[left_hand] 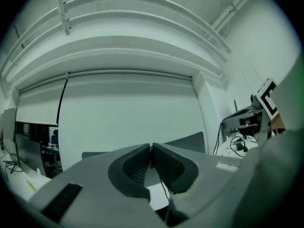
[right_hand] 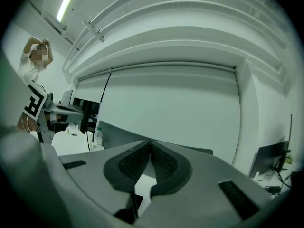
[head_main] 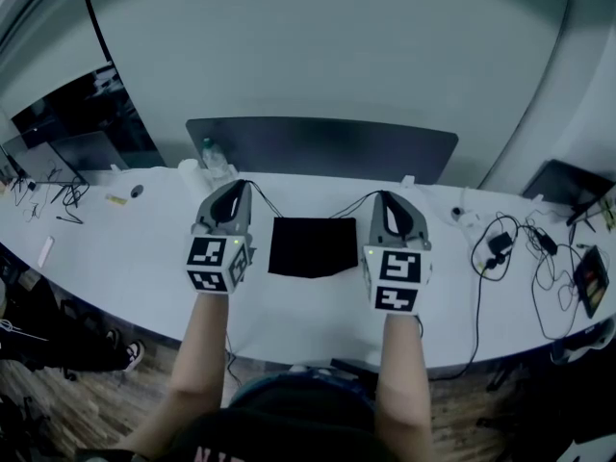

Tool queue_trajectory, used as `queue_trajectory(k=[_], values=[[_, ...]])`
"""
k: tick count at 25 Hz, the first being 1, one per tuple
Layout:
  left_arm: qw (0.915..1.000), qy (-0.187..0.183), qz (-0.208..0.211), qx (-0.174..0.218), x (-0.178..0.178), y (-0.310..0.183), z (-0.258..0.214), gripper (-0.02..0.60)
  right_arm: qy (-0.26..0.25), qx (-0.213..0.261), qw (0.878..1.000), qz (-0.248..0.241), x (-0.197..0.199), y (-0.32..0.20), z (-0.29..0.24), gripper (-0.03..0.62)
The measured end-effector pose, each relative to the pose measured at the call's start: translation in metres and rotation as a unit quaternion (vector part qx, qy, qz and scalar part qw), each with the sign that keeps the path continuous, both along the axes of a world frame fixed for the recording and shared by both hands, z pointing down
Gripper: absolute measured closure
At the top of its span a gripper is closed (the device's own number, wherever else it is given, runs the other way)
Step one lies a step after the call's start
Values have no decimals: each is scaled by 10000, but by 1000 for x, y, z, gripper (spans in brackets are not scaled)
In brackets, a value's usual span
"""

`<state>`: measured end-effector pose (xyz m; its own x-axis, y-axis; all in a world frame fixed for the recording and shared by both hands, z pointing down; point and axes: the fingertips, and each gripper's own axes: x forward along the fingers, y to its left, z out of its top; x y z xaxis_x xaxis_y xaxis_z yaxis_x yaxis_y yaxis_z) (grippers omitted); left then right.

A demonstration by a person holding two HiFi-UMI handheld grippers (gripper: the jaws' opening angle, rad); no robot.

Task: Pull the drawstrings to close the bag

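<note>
A black drawstring bag [head_main: 313,246] lies flat on the white table [head_main: 144,258], between my two grippers. My left gripper [head_main: 236,185] is just left of the bag, and a thin black drawstring [head_main: 262,200] runs from its tip to the bag's top left corner. My right gripper [head_main: 383,194] is just right of the bag, with the other drawstring [head_main: 352,206] leading to the top right corner. In the left gripper view the left gripper [left_hand: 151,148] is shut, a cord [left_hand: 164,189] hanging from between its jaws. In the right gripper view the right gripper [right_hand: 150,144] is also shut, pinching a cord [right_hand: 134,198].
A dark partition panel [head_main: 322,147] stands along the table's far edge, with a water bottle [head_main: 214,152] beside it. Cables and a charger [head_main: 500,243] lie at the right, near a tablet [head_main: 589,279]. Monitors [head_main: 67,114] stand at the far left. A person [right_hand: 35,65] stands at the left.
</note>
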<state>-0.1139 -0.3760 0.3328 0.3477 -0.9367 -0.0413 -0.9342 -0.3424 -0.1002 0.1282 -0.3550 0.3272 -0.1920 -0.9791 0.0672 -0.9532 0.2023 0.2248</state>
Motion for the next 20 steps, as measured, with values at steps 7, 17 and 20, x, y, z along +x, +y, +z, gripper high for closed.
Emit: queue_trajectory(k=[7, 17, 20], values=[[9986, 11, 5, 523, 3, 18, -17, 566, 154, 634, 9977, -162, -8, 18, -14, 594], [9969, 130, -64, 777, -5, 27, -29, 566, -1, 748, 9972, -96, 3, 26, -19, 594], [9967, 122, -37, 801, -3, 27, -30, 566, 10, 723, 9974, -78, 3, 27, -19, 594]])
